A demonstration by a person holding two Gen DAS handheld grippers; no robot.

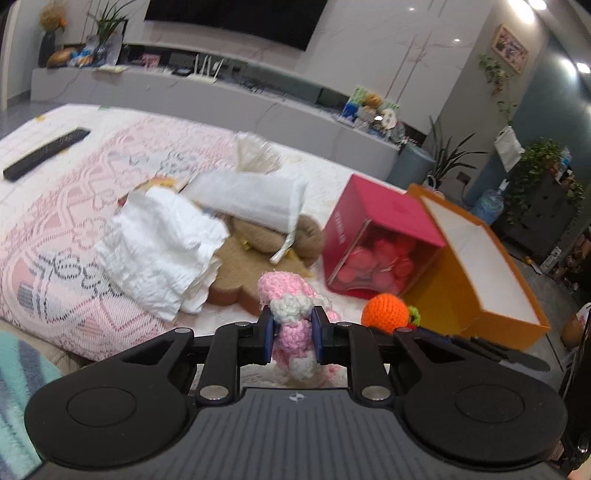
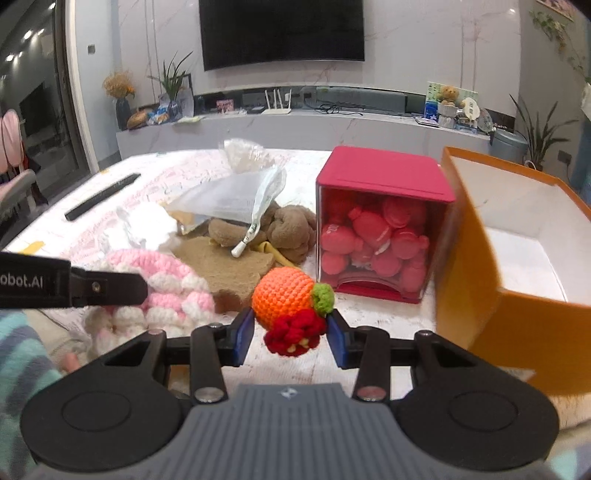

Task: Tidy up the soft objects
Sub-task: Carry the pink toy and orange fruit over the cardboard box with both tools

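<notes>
Orange box (image 2: 491, 236) stands open to your right, nearer the right gripper (image 2: 291, 339), which seems clamped on the orange crochet ball (image 2: 282, 295); the left gripper (image 1: 292, 336) pinches the pink-and-white crochet piece (image 1: 290, 314), farther off.

Home living room — large black wall-mounted television (image 2: 282, 33) over a long grey marble-look media console (image 2: 295, 125), white antenna router (image 2: 277, 105), potted green houseplants (image 1: 543, 170) — domestic clutter
</notes>
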